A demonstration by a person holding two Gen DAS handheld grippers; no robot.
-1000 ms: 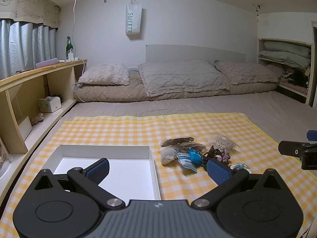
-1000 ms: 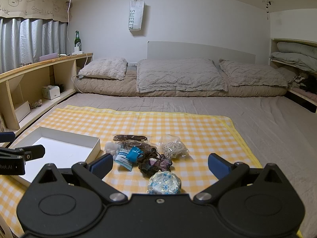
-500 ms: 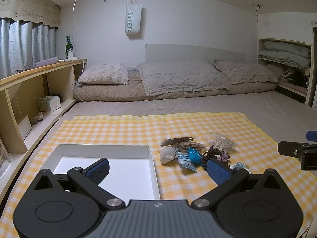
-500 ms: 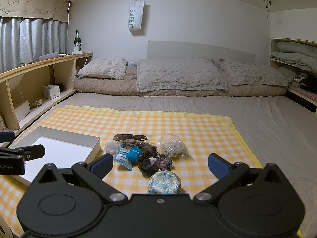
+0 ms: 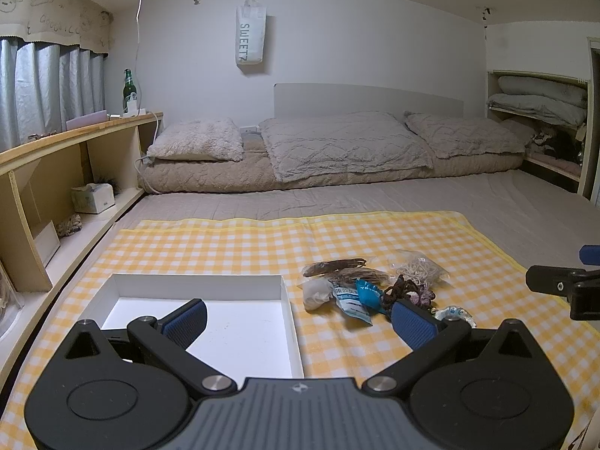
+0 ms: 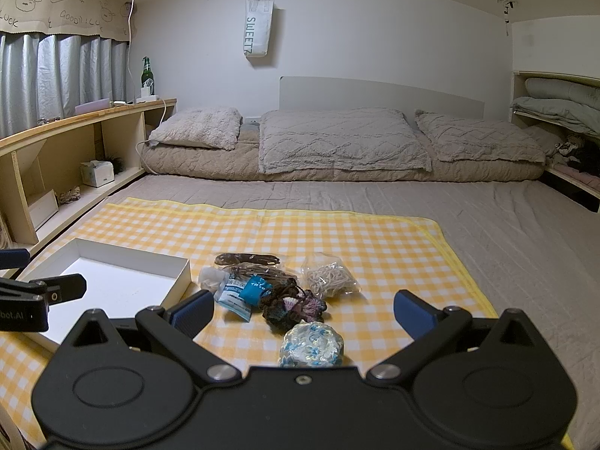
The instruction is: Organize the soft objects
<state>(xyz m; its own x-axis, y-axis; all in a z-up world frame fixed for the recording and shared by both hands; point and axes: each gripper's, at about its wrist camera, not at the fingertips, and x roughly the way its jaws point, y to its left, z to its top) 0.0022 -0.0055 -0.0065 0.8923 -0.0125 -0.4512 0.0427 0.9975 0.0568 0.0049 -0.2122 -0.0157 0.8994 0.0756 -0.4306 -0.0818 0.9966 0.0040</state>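
I am holding my left fingers [image 5: 298, 318] spread wide and gripping nothing, with the white box [image 5: 195, 288] lying just ahead of my left pad. My right fingers [image 6: 303, 309] are gaping wide too, with the blue-white bundle [image 6: 311, 345] sitting between them and the crocheted piece [image 6: 292, 305], string bag [image 6: 330, 275] and packets just beyond on the checked cloth [image 6: 337, 232].

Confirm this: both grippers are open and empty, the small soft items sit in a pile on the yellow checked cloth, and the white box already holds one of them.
One detail is wrong. The white box holds nothing; the left wrist view shows its bare white bottom. The rest stands: the left gripper and right gripper are open and empty, and the pile sits on the yellow checked cloth.
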